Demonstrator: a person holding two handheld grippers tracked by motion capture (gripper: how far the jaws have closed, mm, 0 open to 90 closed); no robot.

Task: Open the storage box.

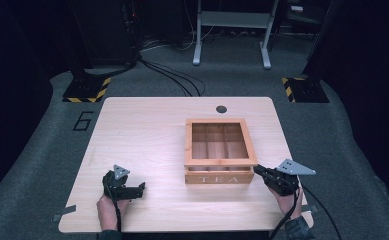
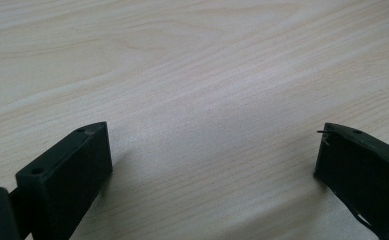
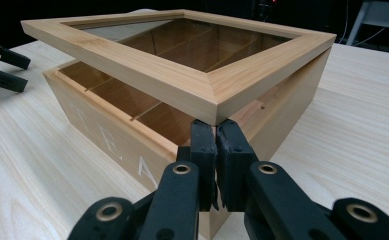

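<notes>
A wooden tea box (image 1: pixel 220 178) with white "TEA" lettering stands right of the table's middle. Its glass-paned lid (image 1: pixel 220 161) is tilted up at the front, leaving a gap above the dividers (image 3: pixel 147 107). My right gripper (image 1: pixel 258 171) is at the box's front right corner. In the right gripper view it (image 3: pixel 216 129) is shut, jaws pressed together with nothing between them, tips touching the underside of the lid's corner (image 3: pixel 209 102). My left gripper (image 1: pixel 142 188) rests near the table's front left, open, with bare wood between its jaws (image 2: pixel 212 145).
The light wooden table (image 1: pixel 142 125) has a round black cable hole (image 1: pixel 221 109) at the back. Beyond it lie cables on grey carpet (image 1: pixel 182 80) and a white desk frame (image 1: pixel 232 30). My left gripper (image 3: pixel 4 67) shows far left in the right gripper view.
</notes>
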